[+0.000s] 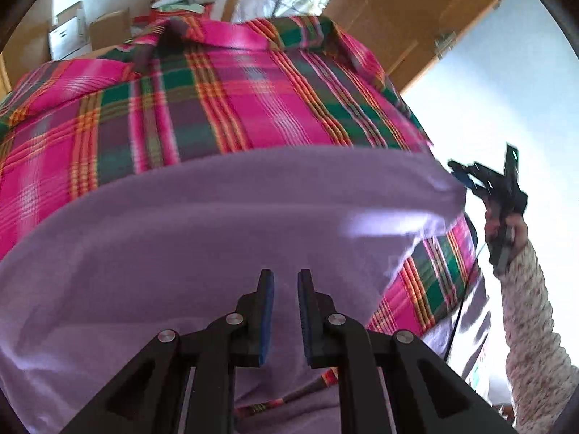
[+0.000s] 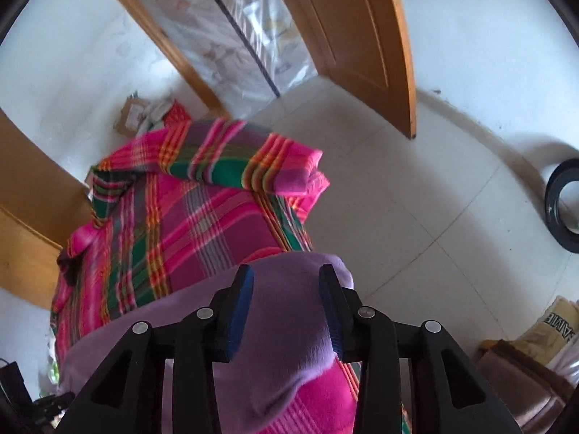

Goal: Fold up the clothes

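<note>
A lilac garment point(image 1: 224, 238) lies across a bed covered by a pink, green and orange plaid sheet point(image 1: 231, 97). In the left wrist view my left gripper point(image 1: 286, 307) is nearly closed, pinching the lilac cloth at its near edge. Further right, my right gripper point(image 1: 461, 177) holds the garment's right corner, which is pulled up toward it. From the right wrist view the lilac garment point(image 2: 286, 311) bunches thickly between the fingers of the right gripper point(image 2: 286, 311) and touches both pads. A hand in a speckled sleeve point(image 1: 524, 300) holds that gripper.
Cardboard boxes point(image 1: 108, 25) are stacked behind the bed. A wooden door point(image 2: 362, 43) stands ajar over the pale tiled floor point(image 2: 416, 199). A black ring point(image 2: 564, 206) lies on the floor at right, and folded cloth and bags point(image 2: 524, 361) sit at lower right.
</note>
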Demonstrator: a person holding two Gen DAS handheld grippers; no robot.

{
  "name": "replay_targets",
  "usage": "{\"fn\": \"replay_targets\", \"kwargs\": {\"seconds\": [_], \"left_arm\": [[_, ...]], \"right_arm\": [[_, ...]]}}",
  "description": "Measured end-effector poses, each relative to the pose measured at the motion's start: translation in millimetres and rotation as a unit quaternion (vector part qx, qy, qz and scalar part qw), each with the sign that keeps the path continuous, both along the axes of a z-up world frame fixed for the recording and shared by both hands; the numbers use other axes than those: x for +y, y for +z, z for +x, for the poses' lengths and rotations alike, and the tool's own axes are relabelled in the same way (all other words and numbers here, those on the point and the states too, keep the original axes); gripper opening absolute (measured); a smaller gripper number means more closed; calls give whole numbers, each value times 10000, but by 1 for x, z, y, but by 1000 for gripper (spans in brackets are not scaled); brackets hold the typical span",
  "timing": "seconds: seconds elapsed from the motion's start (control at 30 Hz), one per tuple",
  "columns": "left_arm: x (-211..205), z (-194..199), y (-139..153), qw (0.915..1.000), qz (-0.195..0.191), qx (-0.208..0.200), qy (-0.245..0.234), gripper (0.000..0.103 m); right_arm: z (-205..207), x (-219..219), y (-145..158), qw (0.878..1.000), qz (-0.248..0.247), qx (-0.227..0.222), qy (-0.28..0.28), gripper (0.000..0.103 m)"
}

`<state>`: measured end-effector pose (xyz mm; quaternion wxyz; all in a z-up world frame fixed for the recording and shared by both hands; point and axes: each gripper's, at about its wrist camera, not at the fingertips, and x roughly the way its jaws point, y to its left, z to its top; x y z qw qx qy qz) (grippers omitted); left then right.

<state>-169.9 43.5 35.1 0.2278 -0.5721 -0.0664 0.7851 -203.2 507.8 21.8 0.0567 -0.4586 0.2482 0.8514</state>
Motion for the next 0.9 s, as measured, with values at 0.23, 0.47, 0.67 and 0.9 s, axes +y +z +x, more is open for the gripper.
{"fn": "replay_targets", "kwargs": {"seconds": [0.23,0.47,0.67,0.9], "left_arm": [[9,3,-10,9997,-85,-227,-90,13],[12,5,-19,9994,-79,-335,-61,13],[12,5,-24,9991,-31,-412,-57,13],[9,8,-30,9988,83,-480,12,13]], "right_arm": [[-11,7,-16,9990,-445,-82,6,38],[-6,-5,-1,9994,-226,152,216,5],[2,-27,51,9902,991,933,297,5],[-21,-60,51,9684,2370,501,596,5]]}}
